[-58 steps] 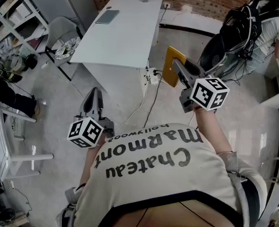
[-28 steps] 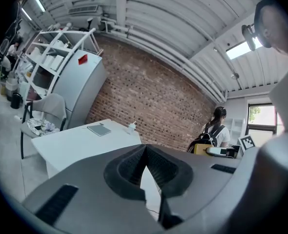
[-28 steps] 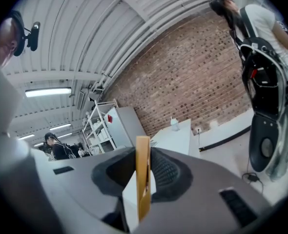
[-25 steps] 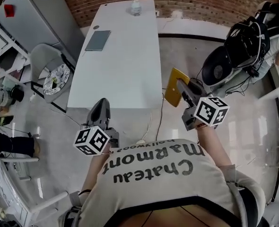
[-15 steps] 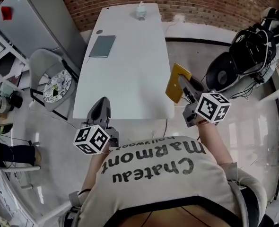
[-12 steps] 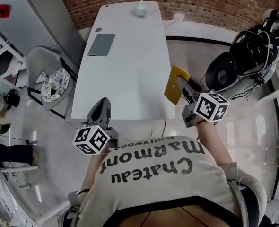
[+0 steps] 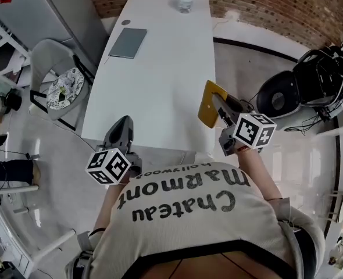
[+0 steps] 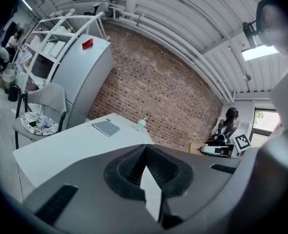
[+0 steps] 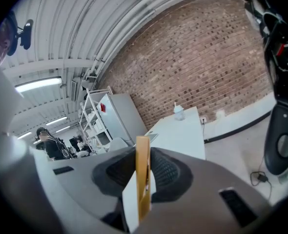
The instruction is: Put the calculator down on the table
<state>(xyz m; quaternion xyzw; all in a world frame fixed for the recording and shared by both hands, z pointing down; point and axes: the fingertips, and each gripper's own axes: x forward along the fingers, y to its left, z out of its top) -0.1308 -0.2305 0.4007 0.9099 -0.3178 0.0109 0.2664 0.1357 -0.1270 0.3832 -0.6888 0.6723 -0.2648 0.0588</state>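
Note:
The calculator [image 7: 207, 104] is a flat yellow slab, held on edge in my right gripper [image 7: 217, 106], which is shut on it. It hangs above the right near corner of the long white table [image 7: 160, 74]. In the right gripper view the calculator [image 9: 143, 172] shows edge-on between the dark pads [image 9: 164, 172]. My left gripper [image 7: 122, 128] is shut with nothing in it, its tip over the table's near left edge. In the left gripper view its jaws meet at the tip, with the table [image 8: 71, 145] stretching ahead.
A grey notebook [image 7: 128, 42] lies on the table's far left, a small bottle [image 7: 185, 0] at its far end. A chair with a patterned cushion [image 7: 61, 87] and a grey cabinet [image 7: 55, 7] stand left. Black bags and a stool [image 7: 308, 86] are at the right.
Both grippers have moved forward and a little down toward the table. The calculator now hangs over the table's near right corner, and the left gripper's tip reaches the near edge.

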